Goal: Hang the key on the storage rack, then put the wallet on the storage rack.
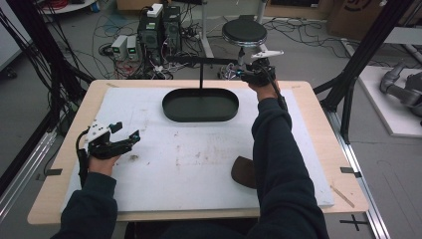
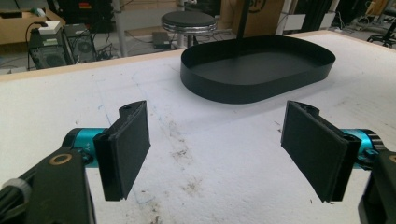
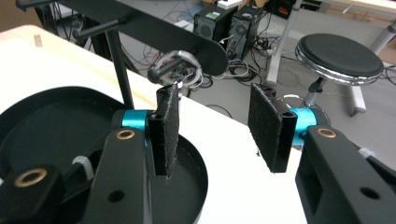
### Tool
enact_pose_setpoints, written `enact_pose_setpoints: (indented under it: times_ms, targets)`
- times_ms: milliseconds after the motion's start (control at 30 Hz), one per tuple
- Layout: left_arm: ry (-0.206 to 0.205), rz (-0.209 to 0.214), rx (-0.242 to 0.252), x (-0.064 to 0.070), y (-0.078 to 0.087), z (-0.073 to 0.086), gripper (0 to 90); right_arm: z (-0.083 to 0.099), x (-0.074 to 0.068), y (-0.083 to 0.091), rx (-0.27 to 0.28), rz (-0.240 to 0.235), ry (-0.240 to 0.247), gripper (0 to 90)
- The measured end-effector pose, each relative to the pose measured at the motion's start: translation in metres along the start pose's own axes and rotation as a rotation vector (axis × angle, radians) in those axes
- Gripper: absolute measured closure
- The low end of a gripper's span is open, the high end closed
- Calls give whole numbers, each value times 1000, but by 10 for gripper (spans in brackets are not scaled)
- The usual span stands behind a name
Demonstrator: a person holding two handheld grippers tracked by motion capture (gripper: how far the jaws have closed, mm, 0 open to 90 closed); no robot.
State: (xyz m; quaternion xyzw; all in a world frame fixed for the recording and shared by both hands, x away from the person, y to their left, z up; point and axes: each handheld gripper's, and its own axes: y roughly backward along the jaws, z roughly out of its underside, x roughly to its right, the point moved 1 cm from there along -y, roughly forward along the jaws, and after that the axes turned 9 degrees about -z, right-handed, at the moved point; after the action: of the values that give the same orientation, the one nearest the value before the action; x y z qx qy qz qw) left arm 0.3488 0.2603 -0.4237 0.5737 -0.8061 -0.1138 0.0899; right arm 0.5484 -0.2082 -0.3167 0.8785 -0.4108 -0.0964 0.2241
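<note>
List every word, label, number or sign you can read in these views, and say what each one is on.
No text can be read in these views.
Cardboard box at the far right of the high view: part of a dark printed mark, cut off and unreadable.
Computer towers on the floor: small labels, too blurred to read.
Black tray, left gripper and right gripper: no markings to be seen.
</note>
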Motion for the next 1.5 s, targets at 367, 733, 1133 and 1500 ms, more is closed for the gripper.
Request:
enact_pose_setpoints:
  times_ms: [367, 733, 1133, 1500]
  targets:
    - [7, 30, 18, 3, 2, -2, 237, 14, -7, 74, -56, -112, 36, 299]
    - [9, 51, 28, 7, 3, -3, 217, 58, -41, 129, -239, -164, 60, 203]
    - [23, 41, 30, 5, 2, -3, 223, 54, -51, 155, -173, -186, 119, 209]
    - [21, 38, 36, 5, 1, -4, 224, 67, -32, 186, -160, -155, 96, 256]
